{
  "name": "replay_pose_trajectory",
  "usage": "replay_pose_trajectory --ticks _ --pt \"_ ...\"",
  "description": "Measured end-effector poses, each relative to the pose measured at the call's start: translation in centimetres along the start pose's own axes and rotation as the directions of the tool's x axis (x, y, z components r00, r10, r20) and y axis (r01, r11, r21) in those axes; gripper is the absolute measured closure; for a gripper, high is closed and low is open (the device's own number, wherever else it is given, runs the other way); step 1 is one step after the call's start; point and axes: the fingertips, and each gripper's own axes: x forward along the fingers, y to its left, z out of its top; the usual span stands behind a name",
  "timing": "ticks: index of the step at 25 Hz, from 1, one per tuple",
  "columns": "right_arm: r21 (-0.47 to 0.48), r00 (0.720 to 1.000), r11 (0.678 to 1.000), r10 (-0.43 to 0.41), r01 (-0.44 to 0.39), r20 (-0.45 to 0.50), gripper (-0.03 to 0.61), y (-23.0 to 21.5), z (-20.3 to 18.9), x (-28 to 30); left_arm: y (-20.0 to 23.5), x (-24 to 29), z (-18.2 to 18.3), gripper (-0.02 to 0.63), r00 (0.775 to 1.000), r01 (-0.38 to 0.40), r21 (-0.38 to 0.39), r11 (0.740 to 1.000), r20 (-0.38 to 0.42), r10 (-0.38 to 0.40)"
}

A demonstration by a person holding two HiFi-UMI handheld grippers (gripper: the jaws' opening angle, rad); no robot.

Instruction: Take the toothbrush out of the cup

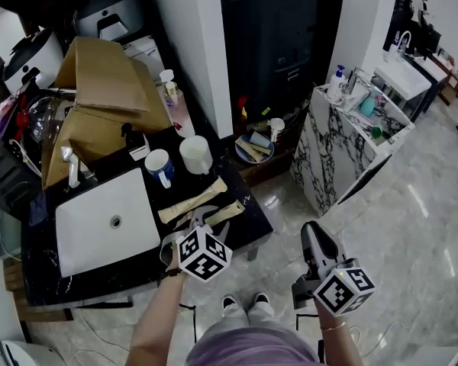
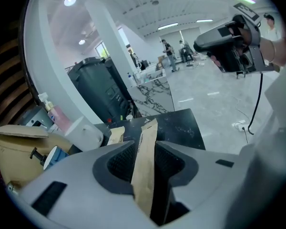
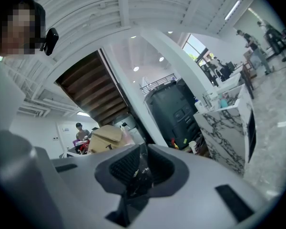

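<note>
Brown paper sleeve (image 2: pixel 148 130), which I am judging to be holding the toothbrush, is lying flat on the black desk (image 1: pixel 253 218) just in front of the white cup (image 1: pixel 195 155), on the person's side and fully outside it. A second sleeve (image 1: pixel 191 202) is lying between it and the cup. The left tongs (image 2: pixel 146 149) are standing open around the near end of the sleeve, and a gap is showing beside the paper on at least one side, so nothing is being squeezed. The step in hand is looking like a release. To do it well, the person should be keeping the tongs spread and drawing them straight back along the sleeve, so that no pad is dragging the paper toward the desk's near edge. The left forearm (image 1: pixel 156 319) is reaching up from the bottom of the head view, with the tongs tilting down at the desk. Well to the right of the cup, the right tongs (image 3: pixel 142 151) are hanging roughly level over the floor (image 1: pixel 412 227), pinching a crumpled scrap of clear film (image 3: pixel 139 175).
</note>
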Motion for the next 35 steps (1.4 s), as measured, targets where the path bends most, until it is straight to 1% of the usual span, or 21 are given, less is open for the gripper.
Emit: replay_pose_trajectory --ticks 2,4,6,8,10,13,16,19,21,22,24,27,29,31,33,35 --pt "-0.008 1.000 1.000 0.020 -0.020 -0.007 0.535 0.4 0.0 0.3 0.2 -1.0 0.7 0.469 0.999 -0.008 -0.046 0.999 0.042 0.010" --pt "-0.013 0.999 0.999 0.045 -0.045 -0.013 0.535 1.0 0.1 0.7 0.7 -2.3 1.5 0.474 0.994 -0.029 -0.125 0.992 0.102 0.042" --pt "-0.016 0.997 0.997 0.075 -0.076 -0.021 0.535 1.9 0.0 1.1 1.4 -3.8 2.0 0.514 0.982 -0.055 -0.228 0.972 0.164 0.094" --pt "-0.022 0.994 0.994 0.106 -0.107 -0.031 0.535 2.7 -0.2 1.6 2.2 -5.3 2.1 0.521 0.965 -0.080 -0.322 0.943 0.210 0.154" --pt "-0.030 0.990 0.990 0.135 -0.137 -0.045 0.535 3.5 -0.5 2.1 3.1 -6.8 1.8 0.525 0.947 -0.107 -0.404 0.909 0.237 0.217" --pt "-0.035 0.981 0.983 0.180 -0.182 -0.072 0.535 4.8 -1.1 2.9 4.0 -9.2 0.8 0.529 0.919 -0.128 -0.518 0.846 0.259 0.298" --pt "-0.048 0.971 0.974 0.217 -0.222 -0.098 0.537 6.0 -1.7 3.5 4.6 -11.4 -0.7 0.560 0.889 -0.121 -0.626 0.771 0.277 0.364" --pt "-0.065 0.962 0.965 0.247 -0.256 -0.118 0.548 7.1 -2.2 4.1 4.9 -13.2 -2.6 0.578 0.864 -0.118 -0.714 0.690 0.269 0.426" --pt "-0.070 0.955 0.959 0.265 -0.275 -0.130 0.556 7.7 -2.6 4.4 4.8 -14.1 -4.0 0.589 0.851 -0.129 -0.756 0.642 0.247 0.463" --pt "-0.072 0.952 0.956 0.273 -0.284 -0.135 0.561 8.0 -2.7 4.5 4.7 -14.4 -4.7 0.595 0.846 -0.137 -0.771 0.622 0.235 0.478" --pt "-0.077 0.947 0.951 0.288 -0.300 -0.144 0.571 8.6 -3.0 4.7 4.5 -15.1 -5.8 0.600 0.836 -0.149 -0.793 0.591 0.218 0.503" --pt "-0.087 0.939 0.943 0.305 -0.321 -0.161 0.582 9.3 -3.4 5.0 4.1 -16.0 -6.9 0.604 0.822 -0.167 -0.817 0.553 0.194 0.535" --pt "-0.100 0.933 0.937 0.314 -0.334 -0.177 0.584 9.7 -3.8 5.1 3.9 -16.3 -7.6 0.611 0.816 -0.183 -0.826 0.533 0.175 0.551" --pt "-0.117 0.927 0.931 0.320 -0.346 -0.194 0.584 10.1 -4.1 5.2 3.7 -16.6 -8.2 0.612 0.812 -0.203 -0.829 0.521 0.155 0.563" --pt "-0.141 0.923 0.924 0.322 -0.354 -0.210 0.584 10.2 -4.4 5.3 3.6 -16.6 -8.6 0.612 0.810 -0.223 -0.826 0.518 0.138 0.569" --pt "-0.163 0.919 0.918 0.322 -0.362 -0.226 0.584 10.4 -4.7 5.3 3.5 -16.6 -8.8 0.612 0.812 -0.237 -0.821 0.520 0.126 0.570"
